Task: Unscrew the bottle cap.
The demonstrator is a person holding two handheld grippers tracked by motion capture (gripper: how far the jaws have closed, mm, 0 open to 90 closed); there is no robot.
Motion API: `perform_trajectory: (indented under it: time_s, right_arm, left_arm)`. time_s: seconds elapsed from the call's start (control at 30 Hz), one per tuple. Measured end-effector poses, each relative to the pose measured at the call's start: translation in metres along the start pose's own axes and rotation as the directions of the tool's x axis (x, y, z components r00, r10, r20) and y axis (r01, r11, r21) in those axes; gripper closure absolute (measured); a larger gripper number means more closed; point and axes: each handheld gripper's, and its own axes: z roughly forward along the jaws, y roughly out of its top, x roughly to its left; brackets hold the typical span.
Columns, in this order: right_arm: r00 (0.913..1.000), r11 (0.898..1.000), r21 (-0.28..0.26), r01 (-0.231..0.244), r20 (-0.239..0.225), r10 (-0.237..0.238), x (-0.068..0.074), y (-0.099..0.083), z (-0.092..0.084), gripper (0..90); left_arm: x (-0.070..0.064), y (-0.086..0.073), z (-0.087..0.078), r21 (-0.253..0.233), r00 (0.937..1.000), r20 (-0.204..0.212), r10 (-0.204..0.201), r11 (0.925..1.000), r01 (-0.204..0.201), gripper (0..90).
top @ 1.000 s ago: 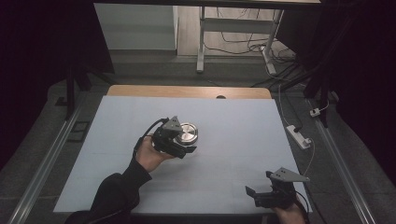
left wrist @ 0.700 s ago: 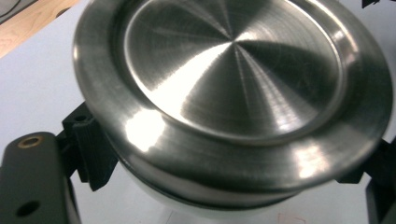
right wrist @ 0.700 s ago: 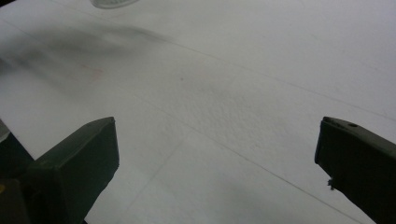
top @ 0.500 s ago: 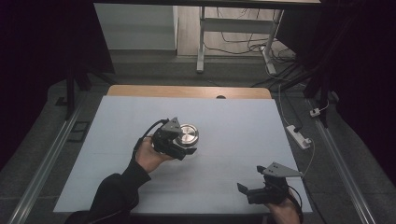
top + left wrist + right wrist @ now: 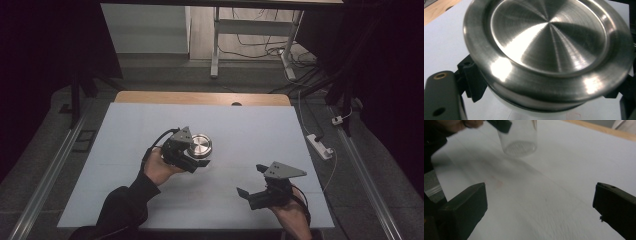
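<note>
Standing alone on white mat (image 5: 150, 200): steel-lidded jar (image 5: 201, 145); power strip (image 5: 320, 146) beside table.

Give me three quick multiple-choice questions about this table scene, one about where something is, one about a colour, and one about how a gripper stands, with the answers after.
1. Where is the jar with the metal lid?
A. at the far wooden edge
B. near the middle of the table, at the left gripper
C. on the floor beside the power strip

2. What colour is the jar's lid?
A. red
B. black
C. silvery metal

3. How does the right gripper stand?
A. open, nothing between its jaws
B. shut on the jar
C. shut on a cable

Answers: B, the high view shows the jar mid-table against the left gripper; C, the left gripper view shows a shiny brushed steel lid; A, the right gripper view shows its jaws wide apart over bare table.
</note>
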Motion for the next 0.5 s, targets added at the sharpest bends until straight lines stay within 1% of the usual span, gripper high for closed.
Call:
perform_trajectory:
  time_s: [0.07, 0.1, 0.17, 0.2, 0.23, 0.27, 0.3, 0.33, 0.4, 0.43, 0.47, 0.5]
  right_arm:
    - [0.9998, 1.000, -0.002, 0.000, -0.019, 0.000, 0.000, 0.005, 0.005, 0.0]
    - [0.9998, 1.000, -0.002, 0.000, -0.019, 0.000, 0.000, 0.005, 0.005, 0.0]
    - [0.9990, 1.000, 0.002, -0.003, -0.044, 0.003, 0.000, 0.012, 0.014, 0.0]
    - [0.9990, 1.000, 0.002, -0.003, -0.044, 0.003, 0.000, 0.012, 0.014, 0.0]
    - [0.9990, 1.000, 0.012, 0.003, -0.045, -0.002, 0.000, 0.017, 0.020, 0.0]
    - [0.9990, 1.000, 0.012, 0.003, -0.045, -0.002, 0.000, 0.017, 0.020, 0.0]
    - [0.9992, 1.000, 0.015, 0.008, -0.040, -0.008, 0.001, 0.023, 0.024, 0.0]
    - [0.9992, 1.000, 0.015, 0.008, -0.040, -0.008, 0.001, 0.023, 0.024, 0.0]
    - [0.9996, 1.000, 0.015, 0.014, -0.024, -0.014, 0.003, 0.034, 0.029, 0.0]
    - [0.9996, 1.000, 0.015, 0.014, -0.024, -0.014, 0.003, 0.034, 0.029, 0.0]
    - [0.9995, 0.999, 0.021, 0.029, -0.011, -0.029, 0.005, 0.041, 0.033, 0.0]
    - [0.9995, 0.999, 0.021, 0.029, -0.011, -0.029, 0.005, 0.041, 0.033, 0.0]
  left_arm:
    - [-0.002, 0.000, 0.000, 0.000, 1.0000, 0.002, 0.004, 1.0000, -0.004, 15.2]
    - [-0.002, 0.000, 0.000, 0.000, 1.0000, 0.002, 0.004, 1.0000, -0.004, 15.1]
    - [-0.003, 0.000, 0.000, -0.002, 0.9999, 0.009, 0.008, 1.0000, -0.007, 15.1]
    - [-0.003, 0.000, 0.000, -0.002, 0.9999, 0.010, 0.008, 1.0000, -0.008, 15.1]
    - [-0.003, 0.000, 0.000, -0.001, 0.9999, 0.011, 0.011, 0.9999, -0.011, 15.1]
    - [-0.004, 0.001, 0.000, 0.000, 0.9998, 0.012, 0.013, 0.9999, -0.013, 15.1]
    - [-0.004, 0.001, 0.000, 0.000, 0.9998, 0.014, 0.015, 0.9999, -0.015, 15.2]
    - [-0.005, 0.001, 0.000, -0.001, 0.9998, 0.015, 0.015, 0.9999, -0.015, 15.2]
    - [-0.006, 0.001, 0.000, -0.001, 0.9997, 0.019, 0.018, 0.9998, -0.018, 15.2]
    - [-0.006, 0.002, 0.000, -0.001, 0.9996, 0.022, 0.019, 0.9998, -0.019, 15.2]
    - [-0.007, 0.002, 0.000, -0.003, 0.9995, 0.026, 0.019, 0.9998, -0.019, 15.2]
    - [-0.007, 0.002, 0.000, -0.003, 0.9995, 0.026, 0.019, 0.9998, -0.019, 15.2]
